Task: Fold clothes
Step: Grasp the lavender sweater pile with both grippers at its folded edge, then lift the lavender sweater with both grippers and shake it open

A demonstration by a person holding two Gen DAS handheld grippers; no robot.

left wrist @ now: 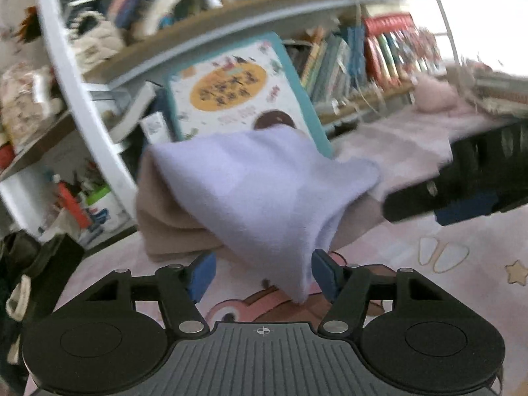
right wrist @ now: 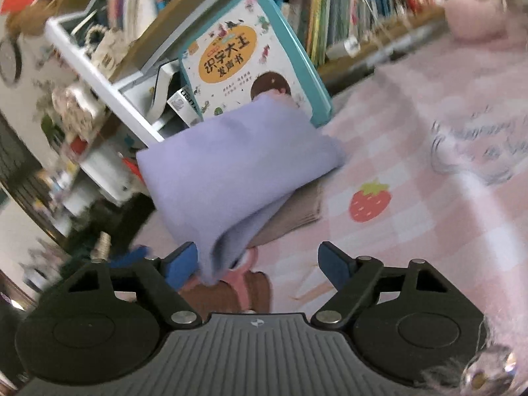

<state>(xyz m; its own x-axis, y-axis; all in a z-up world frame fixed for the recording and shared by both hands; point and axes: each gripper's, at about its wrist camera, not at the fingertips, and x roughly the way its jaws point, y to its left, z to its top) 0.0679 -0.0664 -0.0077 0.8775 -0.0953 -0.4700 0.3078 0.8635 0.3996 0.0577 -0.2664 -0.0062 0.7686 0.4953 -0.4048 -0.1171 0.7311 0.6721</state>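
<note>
Between the blue pads [left wrist: 321,274] of the left claw [left wrist: 264,274] a low corner of the lavender cloth [left wrist: 264,191] hangs down; the jaws stand wide and the corner seems to brush only the right-hand pad, so this claw is open and, as far as I can judge, clamps nothing. At the right claw [right wrist: 259,264] the jaws are likewise spread apart, and another drooping corner of the same cloth [right wrist: 231,178] lies against its left-hand pad [right wrist: 180,264], again with no pinch that I can see. From both corners the cloth rises forward and away, draped over a folded beige-brown garment [left wrist: 171,227] that rests on the pink cartoon-print bed sheet [right wrist: 396,171]. So the cloth lies straight ahead of each claw, its long axis running away from the pads toward a teal-edged children's book [right wrist: 244,52] that leans on the bookshelf [left wrist: 346,66] beyond. Seen from the left wrist, the right claw [left wrist: 462,184] sits off to the right, level with the cloth's far-right corner. My judgement is that the two near corners are about equally close to their claws, the left one being better centred; the coming move probably turns on closing squarely on those corners, since motion blur hides the exact edges.
</note>
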